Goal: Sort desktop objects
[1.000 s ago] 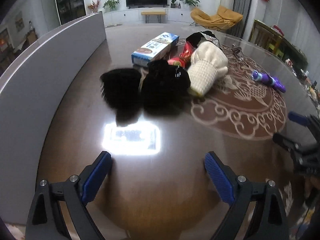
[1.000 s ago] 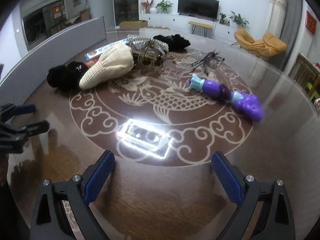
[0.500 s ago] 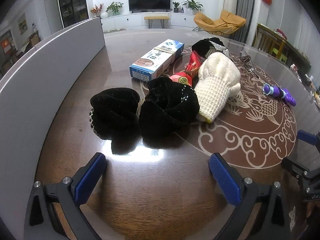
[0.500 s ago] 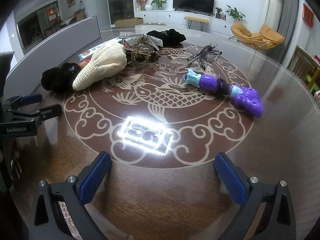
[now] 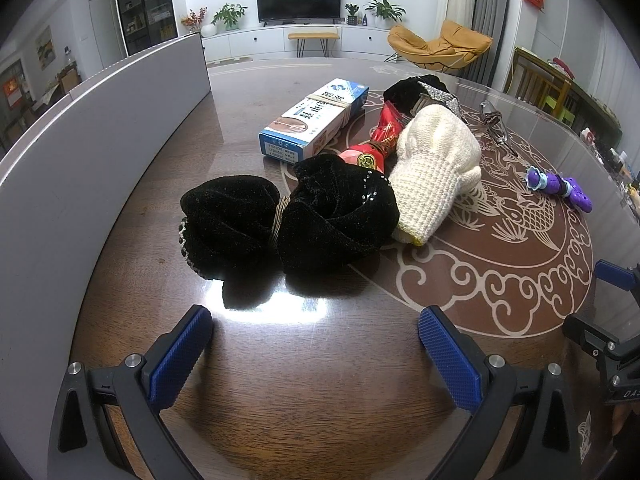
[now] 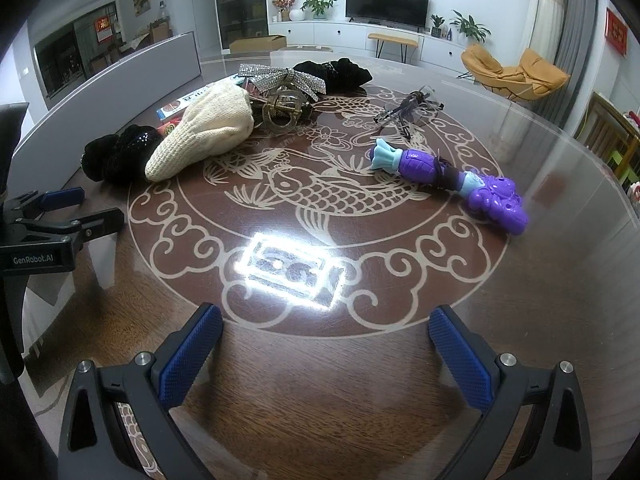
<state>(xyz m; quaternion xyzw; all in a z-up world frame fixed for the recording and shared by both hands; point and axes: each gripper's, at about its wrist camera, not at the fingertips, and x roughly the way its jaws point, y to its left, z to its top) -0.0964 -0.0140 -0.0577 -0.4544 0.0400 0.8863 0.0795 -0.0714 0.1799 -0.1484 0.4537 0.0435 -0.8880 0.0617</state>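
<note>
Sorting not yet begun: on the bench (image 6: 520,320) the hat (image 5: 436,168), black scrunchies (image 5: 288,220) and purple toy (image 6: 452,184) lie untouched; left tool (image 5: 312,356) and right tool (image 6: 326,352) gape empty, each needing a first pick

The bench (image 6: 540,300) is a round, glossy dark wood top with a pale fish-and-cloud inlay at its middle and a grey curved panel (image 5: 100,128) along its left edge. On it lie a black velvet bow (image 5: 288,224) touching a cream knitted piece (image 5: 436,168), with a red packet (image 5: 384,132) and a blue-and-white box (image 5: 316,116) just behind. Farther off rest a silver sequinned bow (image 6: 280,76), a gold hair claw (image 6: 284,112), another black fabric piece (image 6: 336,72), glasses (image 6: 408,108) and, well apart, a purple toy (image 6: 452,184).
</note>
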